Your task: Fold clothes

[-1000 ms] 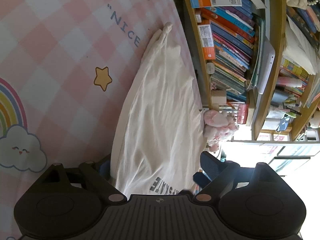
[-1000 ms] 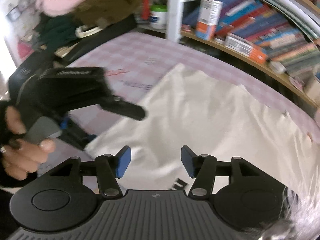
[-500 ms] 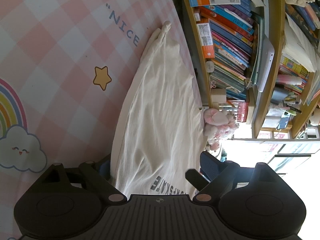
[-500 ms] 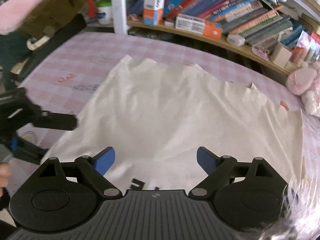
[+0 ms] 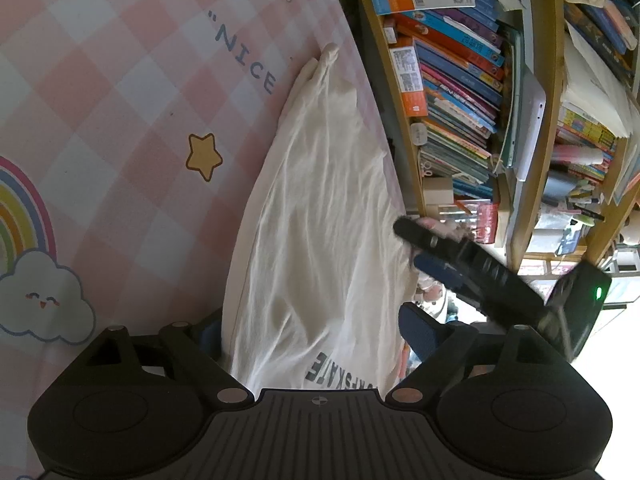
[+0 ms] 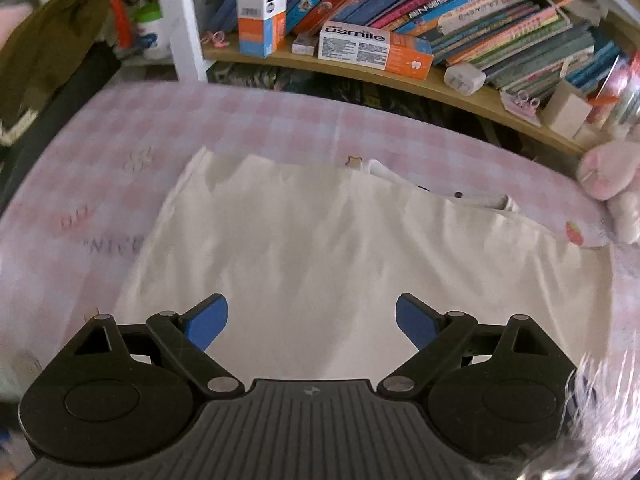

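Note:
A white T-shirt (image 5: 320, 216) with dark lettering lies flat on a pink checked sheet (image 5: 120, 100). My left gripper (image 5: 312, 332) is open, its fingers on either side of the shirt's near edge; cloth hides the left fingertip. The right gripper shows in the left wrist view (image 5: 424, 248) as a dark blurred shape over the shirt's right edge. In the right wrist view the right gripper (image 6: 312, 320) is open and empty, just above the spread shirt (image 6: 340, 248). The shirt's collar (image 6: 440, 196) is at the far side.
A wooden bookshelf (image 6: 400, 80) full of books and boxes runs along the bed's far edge. A pink plush toy (image 6: 608, 172) lies at the right. Dark and olive clothes (image 6: 44, 60) are piled at the left.
My right gripper has opened wider and moved forward over the shirt toward the shelf; it now shows in the left wrist view. My left gripper has stayed at the shirt's edge.

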### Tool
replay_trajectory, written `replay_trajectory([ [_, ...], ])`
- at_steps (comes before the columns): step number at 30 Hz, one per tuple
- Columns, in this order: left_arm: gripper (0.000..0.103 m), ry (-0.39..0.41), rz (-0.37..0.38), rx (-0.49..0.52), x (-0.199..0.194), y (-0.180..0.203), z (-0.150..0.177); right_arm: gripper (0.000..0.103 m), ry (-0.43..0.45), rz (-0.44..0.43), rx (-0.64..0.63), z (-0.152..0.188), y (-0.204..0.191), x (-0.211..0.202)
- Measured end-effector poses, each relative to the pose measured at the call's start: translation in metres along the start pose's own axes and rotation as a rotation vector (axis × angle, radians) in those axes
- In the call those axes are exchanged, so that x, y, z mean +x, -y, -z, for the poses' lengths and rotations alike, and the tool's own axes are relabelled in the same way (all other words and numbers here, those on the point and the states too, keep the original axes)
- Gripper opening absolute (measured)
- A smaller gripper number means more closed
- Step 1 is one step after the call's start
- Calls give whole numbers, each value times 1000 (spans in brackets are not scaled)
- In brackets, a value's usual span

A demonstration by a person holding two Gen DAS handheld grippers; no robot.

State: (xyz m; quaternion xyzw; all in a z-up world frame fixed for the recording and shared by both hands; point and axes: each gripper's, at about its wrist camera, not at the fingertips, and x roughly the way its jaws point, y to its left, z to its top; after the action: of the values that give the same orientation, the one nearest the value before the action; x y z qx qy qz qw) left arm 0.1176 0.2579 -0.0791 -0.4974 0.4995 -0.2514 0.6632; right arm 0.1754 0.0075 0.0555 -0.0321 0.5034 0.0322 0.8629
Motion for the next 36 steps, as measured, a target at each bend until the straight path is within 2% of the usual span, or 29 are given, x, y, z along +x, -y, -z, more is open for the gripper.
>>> replay_trajectory([
  [5,80,8,-14,-10,-1,-2,1,94,-34,-16,51,-15,-2,10],
  [8,76,16,-27,-14,-2,-3,2,94,-46,-12,34,-20,-6,15],
  [11,67,25,-45,-17,-3,-4,3,94,-58,-3,3,-26,-11,19],
  [12,60,28,-50,-22,-3,-5,3,94,-62,0,-8,-28,-13,20],
  [13,47,30,-61,-25,-3,-7,3,94,-66,3,-17,-30,-15,22],
  [14,40,32,-78,-27,-4,-8,3,94,-68,6,-26,-31,-17,24],
  [16,7,38,-125,-18,-5,-9,4,94,-67,5,-37,-36,-20,26],
  [19,7,67,-158,64,-10,3,9,94,-71,-11,-32,-45,-23,29],
  [23,7,85,-131,334,-12,47,18,95,-75,-22,-40,-59,-30,32],
  [26,7,76,-124,479,-10,69,25,95,-85,-10,-67,-72,-40,36],
  [30,7,72,-131,578,-6,81,32,96,-160,-24,-110,-87,-59,51],
  [36,7,58,-136,632,-5,84,34,95,-241,-2,-252,-82,-103,77],
])
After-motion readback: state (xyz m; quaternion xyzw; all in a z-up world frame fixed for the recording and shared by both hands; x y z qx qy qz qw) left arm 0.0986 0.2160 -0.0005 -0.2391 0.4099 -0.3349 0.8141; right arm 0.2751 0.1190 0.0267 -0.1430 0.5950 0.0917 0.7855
